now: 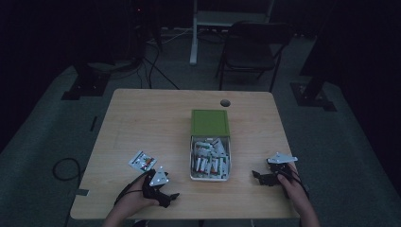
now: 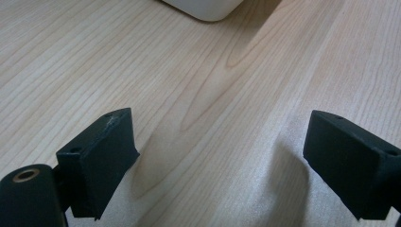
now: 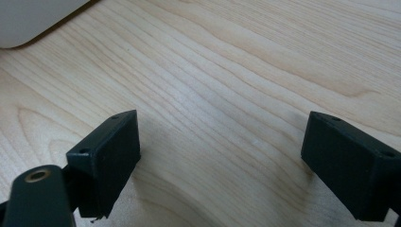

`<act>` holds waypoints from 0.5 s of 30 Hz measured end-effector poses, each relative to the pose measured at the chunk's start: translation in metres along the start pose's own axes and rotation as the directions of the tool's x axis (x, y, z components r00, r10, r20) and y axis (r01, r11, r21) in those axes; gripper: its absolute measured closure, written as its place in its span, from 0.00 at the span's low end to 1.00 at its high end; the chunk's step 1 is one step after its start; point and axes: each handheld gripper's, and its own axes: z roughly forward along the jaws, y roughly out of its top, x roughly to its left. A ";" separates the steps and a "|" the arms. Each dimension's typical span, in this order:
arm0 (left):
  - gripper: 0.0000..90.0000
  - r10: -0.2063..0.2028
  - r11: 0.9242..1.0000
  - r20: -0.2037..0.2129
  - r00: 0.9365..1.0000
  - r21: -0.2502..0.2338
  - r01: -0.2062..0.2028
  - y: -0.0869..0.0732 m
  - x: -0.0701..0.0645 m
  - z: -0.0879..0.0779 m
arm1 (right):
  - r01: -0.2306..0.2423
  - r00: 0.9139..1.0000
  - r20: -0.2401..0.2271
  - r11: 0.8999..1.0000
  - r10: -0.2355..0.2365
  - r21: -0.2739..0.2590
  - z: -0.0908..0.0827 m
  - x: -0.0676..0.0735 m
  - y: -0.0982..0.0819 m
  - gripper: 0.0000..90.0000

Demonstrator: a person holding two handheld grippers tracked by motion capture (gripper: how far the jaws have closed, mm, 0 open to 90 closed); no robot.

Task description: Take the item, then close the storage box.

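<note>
Both tongs, left (image 1: 174,196) and right (image 1: 256,174), stand wide and empty near the table's (image 1: 142,118) front edge. Next: grasp the loose packet (image 1: 142,161) for boxing, probably.

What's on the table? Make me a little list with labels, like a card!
table: light wood table, with a round hole near its far edge
box: white box mid-table, full of small packets, its green lid flipped back
loose packet: one small packet lying flat, left of the box
left hand-held gripper: jaws open, nothing between them, near the table's front edge
right hand-held gripper: jaws open, nothing between them, right of the box
behind the table: a dark folding chair
</note>
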 end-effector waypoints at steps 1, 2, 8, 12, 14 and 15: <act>0.12 0.003 1.000 0.001 1.000 0.002 -0.003 0.000 0.000 0.000 | 0.000 1.000 0.000 1.000 0.000 0.000 0.000 0.000 0.000 0.13; 0.12 0.002 1.000 0.003 1.000 0.004 -0.002 0.000 0.000 0.000 | 0.000 1.000 0.000 1.000 0.000 0.000 0.000 0.000 0.000 0.13; 0.12 0.001 1.000 0.003 1.000 0.004 -0.001 0.001 0.000 0.000 | -0.035 0.999 -0.004 0.999 0.035 -0.011 -0.001 0.001 -0.001 0.13; 0.12 -0.008 1.000 0.001 1.000 -0.008 0.008 0.003 0.001 0.000 | -0.005 1.000 -0.010 1.000 0.005 0.008 -0.003 0.009 -0.001 0.13; 0.12 -0.007 1.000 0.000 1.000 -0.012 0.007 0.004 0.001 0.001 | 0.016 1.000 -0.012 1.000 -0.016 0.014 -0.004 0.014 -0.001 0.13; 0.12 -0.007 1.000 0.000 1.000 -0.012 0.007 0.004 0.001 0.001 | 0.016 1.000 -0.012 1.000 -0.016 0.014 -0.004 0.014 -0.001 0.13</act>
